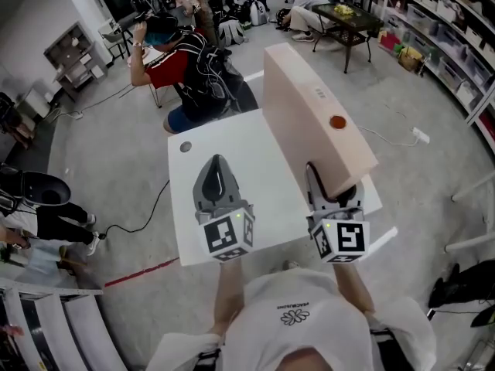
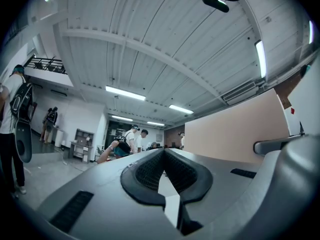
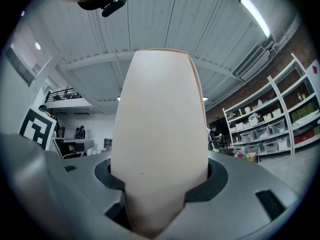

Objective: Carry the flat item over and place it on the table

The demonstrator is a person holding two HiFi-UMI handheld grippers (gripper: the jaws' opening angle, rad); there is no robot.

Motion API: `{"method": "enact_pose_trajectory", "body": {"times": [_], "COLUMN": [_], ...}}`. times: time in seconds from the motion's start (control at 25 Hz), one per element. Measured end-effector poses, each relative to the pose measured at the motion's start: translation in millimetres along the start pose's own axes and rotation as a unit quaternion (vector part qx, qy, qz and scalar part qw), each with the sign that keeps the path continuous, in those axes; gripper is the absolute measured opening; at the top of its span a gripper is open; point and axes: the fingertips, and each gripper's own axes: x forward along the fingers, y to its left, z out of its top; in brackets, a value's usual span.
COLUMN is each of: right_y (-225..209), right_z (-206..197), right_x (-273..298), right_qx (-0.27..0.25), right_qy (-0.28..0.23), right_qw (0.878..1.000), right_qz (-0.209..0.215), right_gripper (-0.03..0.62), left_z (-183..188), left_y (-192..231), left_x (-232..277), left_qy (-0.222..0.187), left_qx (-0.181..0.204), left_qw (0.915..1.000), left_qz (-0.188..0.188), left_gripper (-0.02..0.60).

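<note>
With my right tool point(image 1: 331, 185) clamped on the near end of the flat panel point(image 1: 305, 103), which stands on edge above the white surface point(image 1: 232, 134), I lower it slowly and tip it flat, my closed, empty left tool point(image 1: 217, 167) held clear beside it

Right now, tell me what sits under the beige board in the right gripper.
Below the beige board, held on edge by the right gripper, lies the white table's right side. The strip of tabletop beneath it is covered.
</note>
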Motion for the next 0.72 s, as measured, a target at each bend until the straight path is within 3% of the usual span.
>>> {"method": "enact_pose_trajectory", "body": {"times": [0.12,0.24,0.36,0.56,0.72], "right_y": [-0.7,10.1,14.9,16.1,20.6], "right_z": [8.4,26.9,21.0,12.2,2.0], "right_x": [4.2,8.2,7.0,4.7,9.3], "right_qx": [-0.066,-0.178,-0.303,-0.413,-0.520], "right_qy": [-0.003,-0.030,0.005,0.001,0.011], "right_qw": [0.998,0.984,0.953,0.911,0.854], "right_qz": [-0.001,0.010,0.015,-0.005,0.007], "right_gripper": [0.288,0.288,0.288,0.288,0.288], "left_z": [2.4,4.7,2.3,3.6,0.9], "left_y": [-3.5,-2.5,-2.3,-12.5,-10.7], "left_x": [4.5,5.9,3.0,-4.2,-7.4], "left_qy": [0.004,0.008,0.007,0.000,0.012], "left_qx": [0.009,0.013,0.023,0.079,0.078], "left_qw": [1.0000,0.9999,0.9997,0.9968,0.9969], "left_qz": [0.002,0.001,0.003,0.009,0.006], "left_gripper": [0.015,0.015,0.015,0.015,0.015]}}
